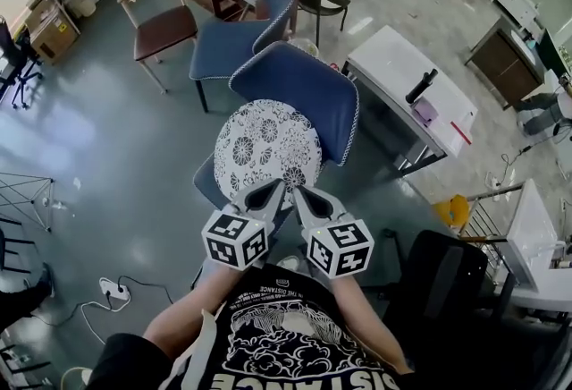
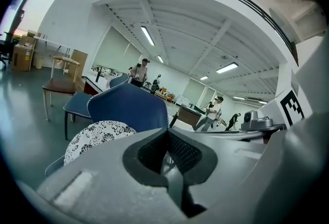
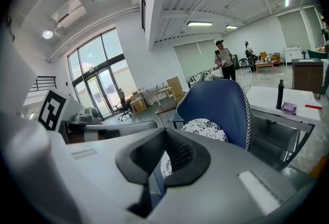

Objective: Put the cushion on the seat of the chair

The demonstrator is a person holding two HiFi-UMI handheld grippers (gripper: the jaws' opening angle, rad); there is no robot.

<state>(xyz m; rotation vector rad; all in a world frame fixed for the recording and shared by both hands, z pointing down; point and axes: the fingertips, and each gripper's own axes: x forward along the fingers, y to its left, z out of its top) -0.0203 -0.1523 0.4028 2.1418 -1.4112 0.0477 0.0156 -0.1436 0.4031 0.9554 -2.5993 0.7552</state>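
Left gripper [image 1: 271, 191] and right gripper [image 1: 304, 194] are hanging closed and empty at the chair [image 1: 308, 89] seat's front edge, the cushion [image 1: 268, 142] looking soft, light, best pinched at its rim.

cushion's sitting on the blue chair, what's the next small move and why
Probably draw both grippers back, clear of the blue chair. The cushion lies on its seat, and the left gripper and right gripper have their jaws together on nothing, tips by the cushion's near edge, so the placing looks done.
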